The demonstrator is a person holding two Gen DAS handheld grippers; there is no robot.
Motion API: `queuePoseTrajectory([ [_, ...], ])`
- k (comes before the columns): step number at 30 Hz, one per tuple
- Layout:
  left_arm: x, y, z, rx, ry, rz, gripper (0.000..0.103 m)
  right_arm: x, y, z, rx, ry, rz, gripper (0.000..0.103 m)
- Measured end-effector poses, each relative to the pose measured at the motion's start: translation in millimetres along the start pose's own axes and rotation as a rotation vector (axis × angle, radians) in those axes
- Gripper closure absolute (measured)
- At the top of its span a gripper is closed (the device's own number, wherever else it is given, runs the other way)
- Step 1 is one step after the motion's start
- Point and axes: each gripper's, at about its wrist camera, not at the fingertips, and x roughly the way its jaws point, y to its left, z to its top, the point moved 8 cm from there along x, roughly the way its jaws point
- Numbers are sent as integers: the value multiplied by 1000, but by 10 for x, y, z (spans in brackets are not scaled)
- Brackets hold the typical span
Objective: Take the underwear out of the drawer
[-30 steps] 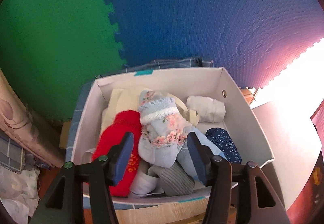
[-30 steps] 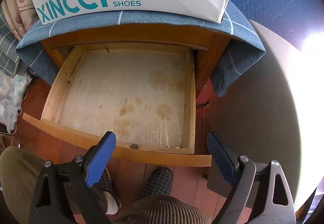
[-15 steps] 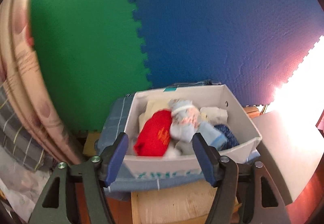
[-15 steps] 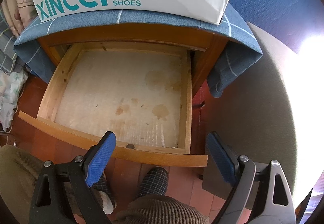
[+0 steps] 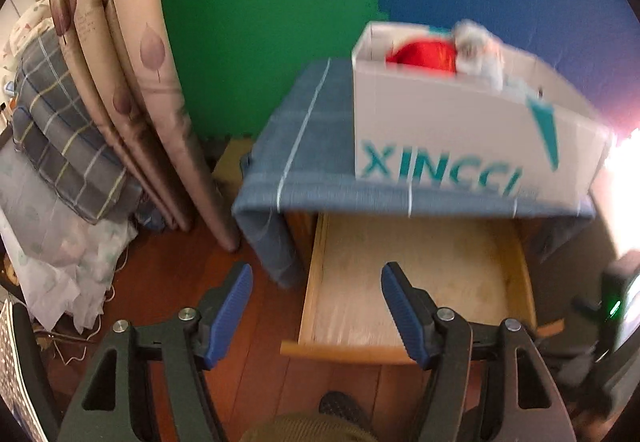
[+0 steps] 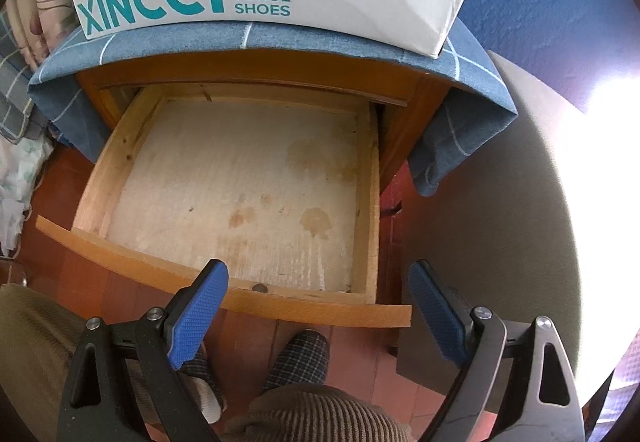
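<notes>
The wooden drawer (image 6: 236, 298) is pulled open below the nightstand, and its stained bottom (image 6: 248, 194) is bare; it also shows in the left wrist view (image 5: 316, 274). A white XINCCI shoe box (image 5: 460, 146) stands on the blue checked cloth (image 5: 304, 150) on top, holding red underwear (image 5: 420, 56) and pale blue garments (image 5: 480, 50). My left gripper (image 5: 316, 314) is open and empty, in front of the drawer's left corner. My right gripper (image 6: 320, 306) is open and empty, above the drawer's front edge.
Folded patterned mats (image 5: 132, 74) and stacked bedding (image 5: 56, 146) stand left of the nightstand. A grey rounded surface (image 6: 492, 210) lies to the right. My knees and slippers (image 6: 300, 358) are below on the red wooden floor (image 5: 168, 282). Green and blue foam wall tiles (image 5: 260, 10) stand behind.
My left gripper has pulled back and down from over the shoe box to in front of the open drawer, swinging left. My right gripper has hardly moved.
</notes>
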Motion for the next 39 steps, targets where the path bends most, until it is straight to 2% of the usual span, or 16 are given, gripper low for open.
queuePoseTrajectory([
  [7, 259, -200, -495, 47, 62, -36, 34, -91, 21, -44, 52, -19, 25, 8],
  [21, 667, -282, -879, 28, 140, -86, 34, -70, 132, -112, 62, -3, 46, 7],
  [39, 715, -365, -961, 57, 146, -82, 34, -30, 112, -110, 75, 8, 52, 7],
])
